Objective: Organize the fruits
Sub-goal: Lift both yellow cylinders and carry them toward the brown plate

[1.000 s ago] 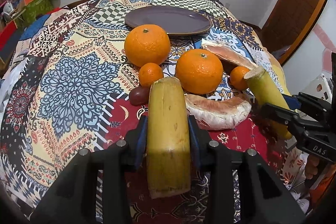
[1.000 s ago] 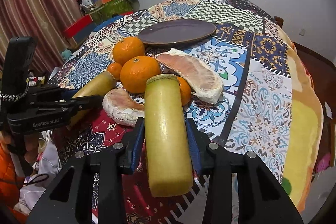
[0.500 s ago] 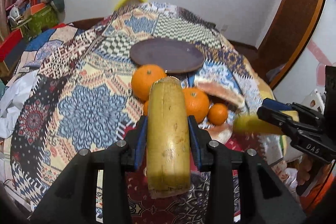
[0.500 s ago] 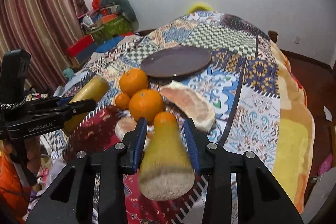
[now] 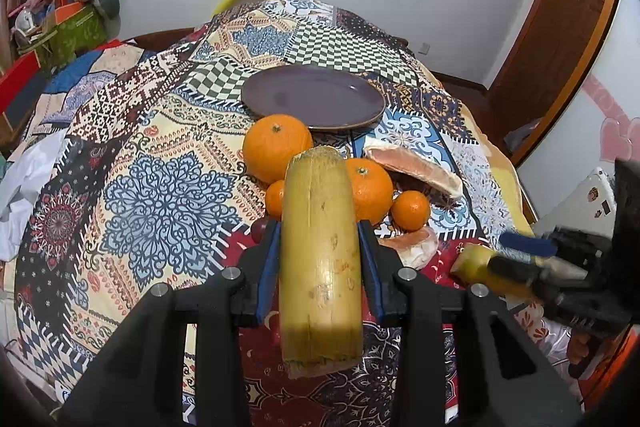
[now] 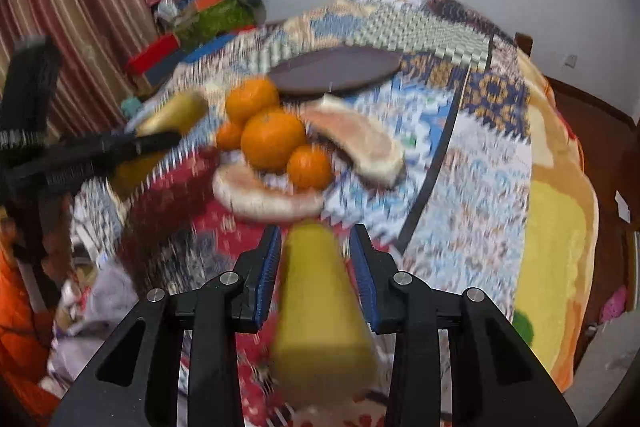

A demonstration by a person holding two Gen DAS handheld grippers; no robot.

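In our left gripper [image 5: 320, 251] we hold a thick yellow cane piece [image 5: 320, 267]; the blue fingers [image 5: 269, 267] press on both of its sides, and it points forward, lifted above the patterned tabletop [image 5: 160, 187]. Its far cut end covers part of the fruit group behind it.

Our right gripper [image 6: 316, 267] carries a second yellow cane piece [image 6: 320, 307], which lies between narrow fingers [image 6: 267, 275]. This view is blurred, so we cannot tell for sure if the pads touch it on both sides, but it hangs between them above the cloth. In the left view the same gripper [image 5: 520, 259] shows at the right edge with the yellow piece [image 5: 474, 263] sticking out of it.

The other fruits lie together in the middle of the tabletop: a large orange [image 5: 276, 147] just in front of the purple plate [image 5: 314, 95], a second large orange [image 5: 370, 187] beside it, a small orange [image 5: 410, 209] to the right, and another small one [image 5: 275, 199] partly hidden behind the cane. A dark red fruit [image 5: 259, 229] peeks out near the left finger. Two pomelo segments are here also: one [image 5: 416, 169] lies behind the oranges near the plate, the other [image 5: 412, 247] is nearer to us. Nothing lies on the plate.
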